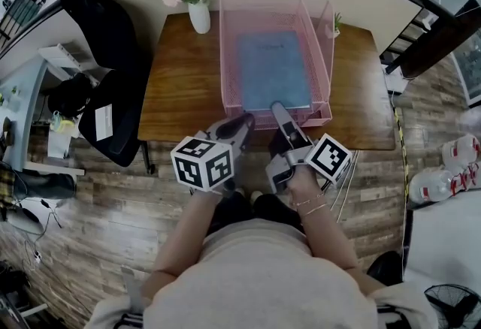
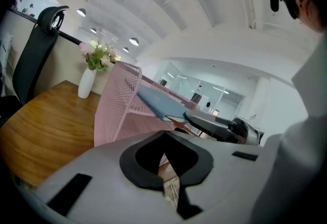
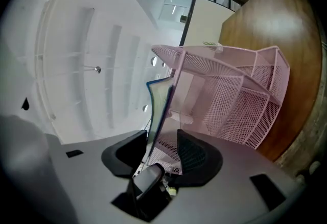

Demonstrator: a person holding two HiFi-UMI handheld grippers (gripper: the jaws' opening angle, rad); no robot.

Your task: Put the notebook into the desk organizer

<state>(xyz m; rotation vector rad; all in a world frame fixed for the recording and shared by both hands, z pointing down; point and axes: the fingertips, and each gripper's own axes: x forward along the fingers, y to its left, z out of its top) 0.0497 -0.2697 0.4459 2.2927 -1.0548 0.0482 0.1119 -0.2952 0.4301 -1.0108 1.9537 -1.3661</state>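
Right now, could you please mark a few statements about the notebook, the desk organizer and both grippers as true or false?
1. The blue notebook lies in the pink mesh desk organizer. True.
2. The flower vase stands right of the organizer in the head view. False: it stands on its left.
3. The right gripper is clamped on the notebook. False: its jaws stand apart, with the notebook's edge loose between them.
4. The left gripper holds nothing. True: its jaws are together.

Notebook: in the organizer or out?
In. The notebook lies flat in the pink organizer; the open right gripper straddles its near edge.
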